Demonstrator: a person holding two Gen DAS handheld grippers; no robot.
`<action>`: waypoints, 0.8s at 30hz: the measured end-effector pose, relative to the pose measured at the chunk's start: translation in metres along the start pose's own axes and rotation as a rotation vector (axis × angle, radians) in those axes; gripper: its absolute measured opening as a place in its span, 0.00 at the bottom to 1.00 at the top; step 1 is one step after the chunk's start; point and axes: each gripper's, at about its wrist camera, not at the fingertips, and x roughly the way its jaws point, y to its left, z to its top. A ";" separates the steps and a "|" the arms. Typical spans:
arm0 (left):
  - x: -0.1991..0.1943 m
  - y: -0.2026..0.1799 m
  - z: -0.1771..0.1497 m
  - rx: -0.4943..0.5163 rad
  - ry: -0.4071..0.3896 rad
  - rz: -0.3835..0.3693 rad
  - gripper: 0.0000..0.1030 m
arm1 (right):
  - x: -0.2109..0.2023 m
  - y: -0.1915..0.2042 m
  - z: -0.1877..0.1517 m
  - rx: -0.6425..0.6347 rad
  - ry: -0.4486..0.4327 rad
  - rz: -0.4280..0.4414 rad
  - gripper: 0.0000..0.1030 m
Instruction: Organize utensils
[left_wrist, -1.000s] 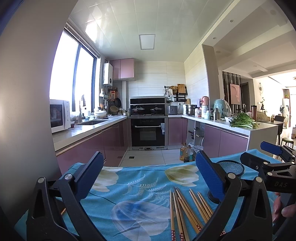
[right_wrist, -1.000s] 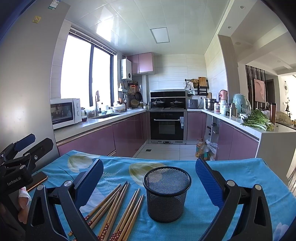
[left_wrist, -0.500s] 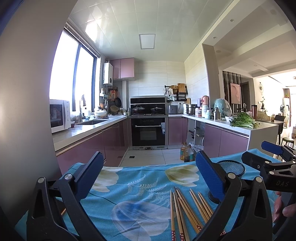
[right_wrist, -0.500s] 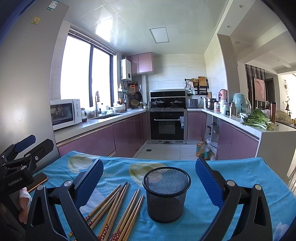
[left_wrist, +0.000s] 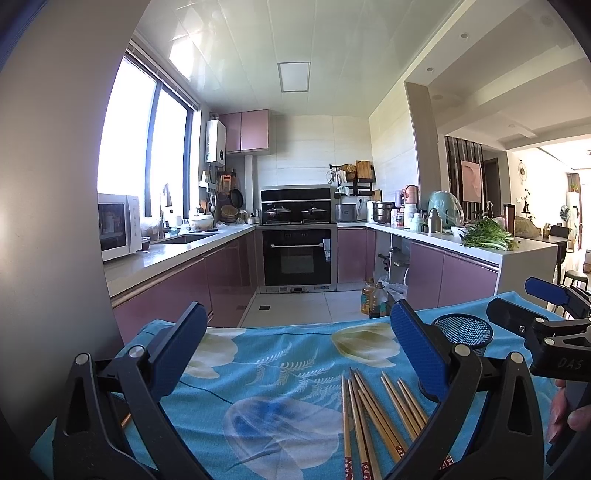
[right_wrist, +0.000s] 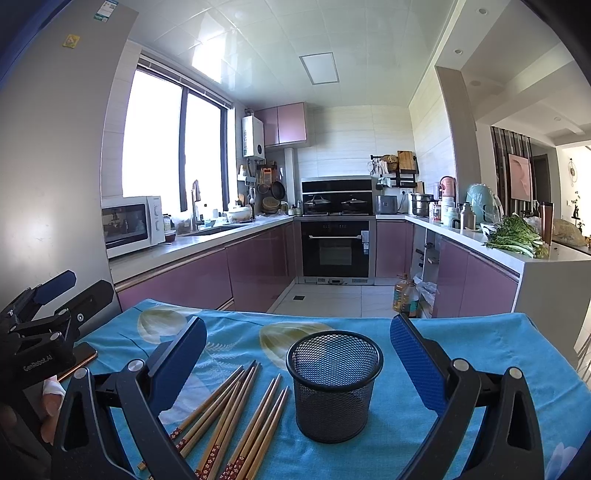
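Observation:
Several wooden chopsticks (left_wrist: 373, 417) with red patterned ends lie loose on the blue flowered tablecloth (left_wrist: 266, 373). My left gripper (left_wrist: 295, 347) hangs open above the cloth, the chopsticks low between its fingers toward the right one. A black mesh cup (right_wrist: 334, 384) stands upright and empty between the spread fingers of my open right gripper (right_wrist: 299, 360). The chopsticks (right_wrist: 236, 413) lie just left of the cup. In the left wrist view the cup (left_wrist: 463, 330) shows behind the right finger, with the other gripper beyond it.
A phone (right_wrist: 75, 363) lies on the cloth at the left edge, under the other gripper (right_wrist: 48, 332). A hand (left_wrist: 569, 417) holds the gripper at the right. The table's far edge drops to the kitchen floor, with oil bottles (right_wrist: 404, 295) standing there.

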 end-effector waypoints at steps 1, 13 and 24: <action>0.000 0.000 0.000 0.000 0.001 -0.002 0.95 | 0.000 0.000 0.000 0.001 0.001 -0.001 0.94; 0.001 -0.001 0.000 0.003 0.003 0.000 0.95 | -0.001 -0.003 0.000 0.005 0.000 -0.001 0.94; 0.002 0.000 -0.001 0.004 0.014 -0.002 0.95 | -0.001 -0.005 -0.002 0.010 0.004 0.003 0.94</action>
